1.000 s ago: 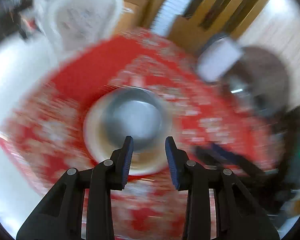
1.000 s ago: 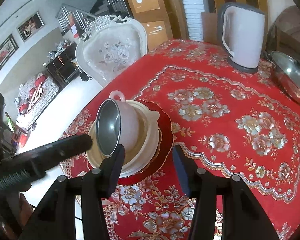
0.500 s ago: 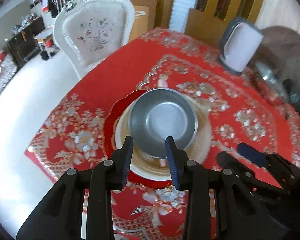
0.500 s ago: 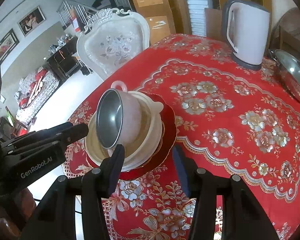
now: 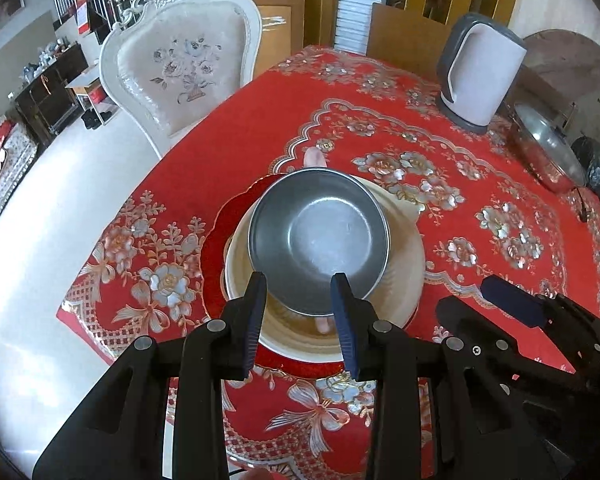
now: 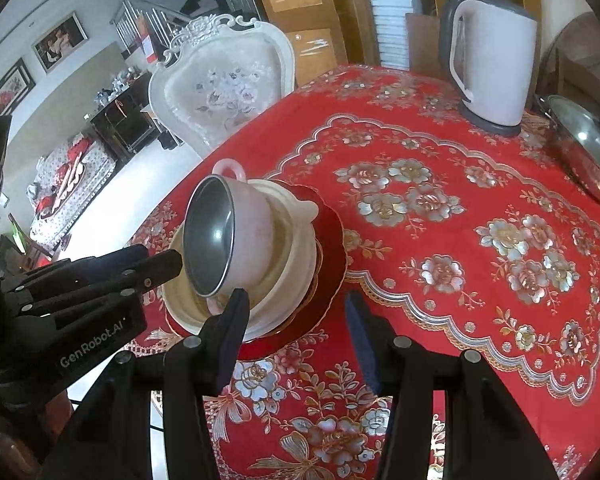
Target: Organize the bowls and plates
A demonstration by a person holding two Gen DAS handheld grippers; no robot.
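The left gripper [image 5: 299, 312] points steeply down at the stack of tableware, its two blue-padded jaws a modest gap apart with the near rim of the pink-walled, steel-lined bowl with ring handles [image 5: 319, 240] lying in that gap. In the right wrist view the tips of the left gripper [image 6: 176, 265] meet the lower rim of the bowl [image 6: 224, 236]; whether the pads actually press on the rim cannot be told from either view. The bowl stands tilted, its mouth turned toward the left gripper and its far ring handle raised, and its lower edge sits inside the cream ceramic dish [image 5: 400, 280] directly ahead of the left jaws. That dish rests on a red scalloped plate [image 5: 212, 264], which lies on the red floral tablecloth [image 5: 440, 216]. The tilt is judged to follow from the bowl being taken by one edge only: a rim hold lets it pivot on its opposite edge, so it leans against the dish instead of seating flat. The right gripper [image 6: 294, 330] hangs above the cloth just to the right of the stack, jaws apart and empty, with the red plate's near edge [image 6: 332, 280] ahead of its left jaw; it is judged to be waiting as a support. A white electric kettle [image 6: 492, 60] and a steel lidded pan [image 6: 588, 144] stand well beyond the right gripper, and a white carved chair [image 5: 188, 68] stands past the table edge ahead of the left gripper.
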